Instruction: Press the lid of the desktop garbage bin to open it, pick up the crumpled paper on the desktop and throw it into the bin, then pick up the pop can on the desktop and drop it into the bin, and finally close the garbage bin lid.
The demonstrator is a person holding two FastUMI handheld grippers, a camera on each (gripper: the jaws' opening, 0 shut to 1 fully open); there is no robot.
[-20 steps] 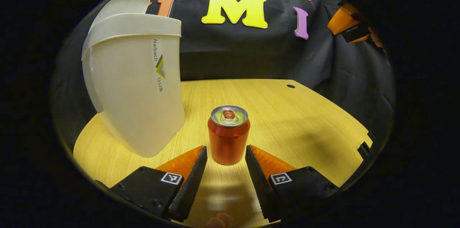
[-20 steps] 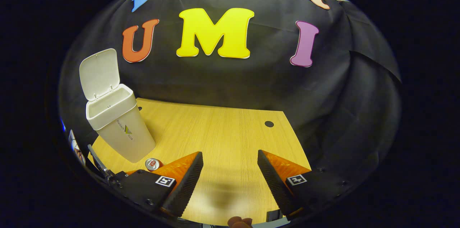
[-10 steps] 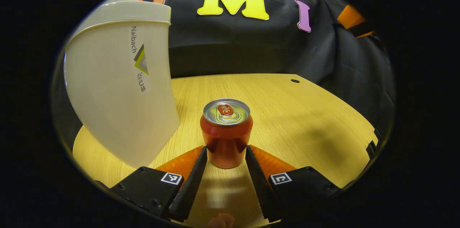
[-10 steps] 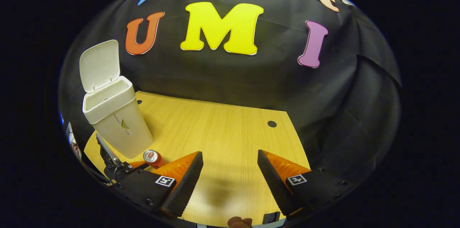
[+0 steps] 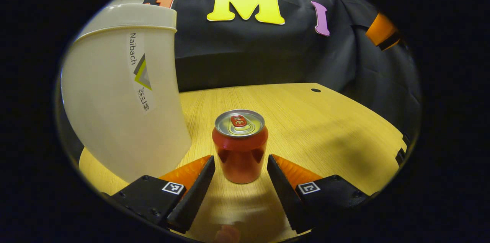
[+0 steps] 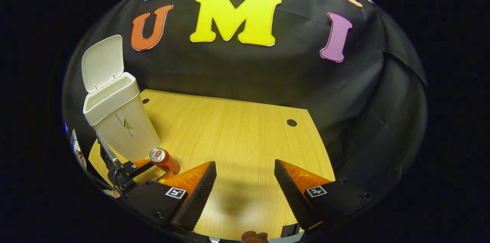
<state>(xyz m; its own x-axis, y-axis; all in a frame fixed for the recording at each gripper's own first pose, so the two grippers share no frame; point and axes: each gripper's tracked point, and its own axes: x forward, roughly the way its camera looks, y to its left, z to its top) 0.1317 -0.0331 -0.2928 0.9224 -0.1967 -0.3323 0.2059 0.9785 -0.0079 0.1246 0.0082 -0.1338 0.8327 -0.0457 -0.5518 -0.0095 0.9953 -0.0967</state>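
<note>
A: Lowest in the left gripper view, the left tool (image 5: 240,170) has the can (image 5: 240,145) standing upright between its fingers, a sliver of counter (image 5: 306,120) showing on each side. So it is spread, not gripping.

B: Half a second ago those fingers looked pressed against the can's sides. Now they stand wider, and the can sits a little lower in the frame.

A: Right. My worry is the next squeeze: if one finger meets the can first, it could tip or skid toward the bin (image 5: 122,93), which stands just beside it at the left.

B: The right tool (image 6: 245,185)?

A: At the bottom of the right gripper view, fingers wide apart, nothing between them, bare counter beyond. That view has tilted slightly: the bin (image 6: 118,120) now sits higher at the left than before.

B: And its lid (image 6: 101,61)?

A: Up, at the upper left. I'd guess a can lifted carelessly could knock the rim, since the opening is high. I can't tell if the paper is inside.
</note>
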